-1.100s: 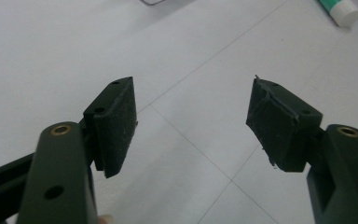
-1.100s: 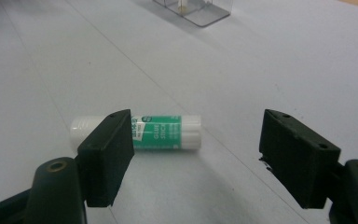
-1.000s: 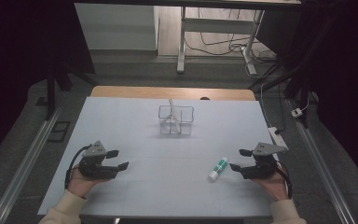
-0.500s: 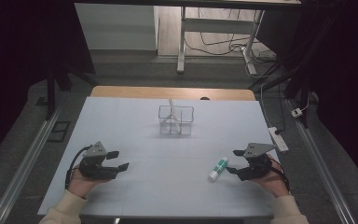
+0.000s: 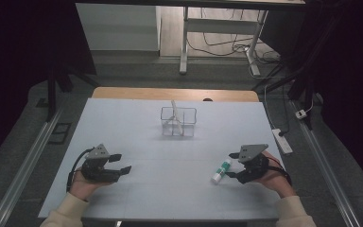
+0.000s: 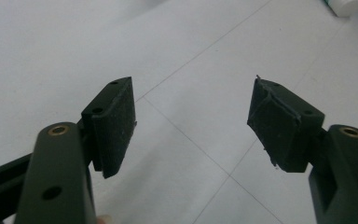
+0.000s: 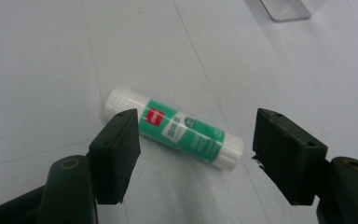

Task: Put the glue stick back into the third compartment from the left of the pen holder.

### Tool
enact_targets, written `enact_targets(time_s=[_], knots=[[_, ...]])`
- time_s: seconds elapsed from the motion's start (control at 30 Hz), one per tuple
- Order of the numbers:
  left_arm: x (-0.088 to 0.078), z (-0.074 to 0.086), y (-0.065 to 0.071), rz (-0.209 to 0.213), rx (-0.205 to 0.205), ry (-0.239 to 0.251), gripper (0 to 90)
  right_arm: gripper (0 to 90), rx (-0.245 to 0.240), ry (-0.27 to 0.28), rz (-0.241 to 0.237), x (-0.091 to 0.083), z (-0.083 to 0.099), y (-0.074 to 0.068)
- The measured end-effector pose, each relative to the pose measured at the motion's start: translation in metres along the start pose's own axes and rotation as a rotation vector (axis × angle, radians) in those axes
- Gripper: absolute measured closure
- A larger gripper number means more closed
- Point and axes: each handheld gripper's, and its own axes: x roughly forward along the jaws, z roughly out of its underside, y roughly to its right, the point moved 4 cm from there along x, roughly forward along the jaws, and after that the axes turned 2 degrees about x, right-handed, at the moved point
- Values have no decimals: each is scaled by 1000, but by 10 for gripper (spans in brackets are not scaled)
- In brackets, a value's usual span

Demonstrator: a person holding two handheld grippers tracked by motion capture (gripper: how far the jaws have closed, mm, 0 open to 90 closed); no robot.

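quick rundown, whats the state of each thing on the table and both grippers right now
green and white glue stick: lying on its side on the table, cap on, not gripped
clear plastic divided organiser box: upright, a pale stick leaning inside
left gripper: open, nothing between its jaws
right gripper: open, jaws have just been closing, glue stick just beyond them

Each hand held a black two-jaw tool. The left gripper [image 5: 121, 162] and the right gripper [image 5: 232, 166] each carried a grey three-cornered plate on top, and a thin black cable looped from the rear of each body. Seen close, the jaw arms were dark, blocky bars with brass-ringed screw holes near their ends and smaller plain holes lower down. The pads [image 6: 114, 122] were flat rectangular black blocks, their facing surfaces rough and slightly frayed at the edges. Cream-coloured sleeves [image 5: 64, 213] covered both forearms to the wrists.
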Motion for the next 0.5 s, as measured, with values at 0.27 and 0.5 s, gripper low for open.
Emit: enact_targets(time_s=[0.27, 0.5], knots=[[0, 0, 0, 7, -3, 2, 316, 310, -80, -47, -78, 8, -10, -8], [-3, 0, -2, -8, -8, 21, 316, 305, -123, -120, -127, 19, -16, -15]])
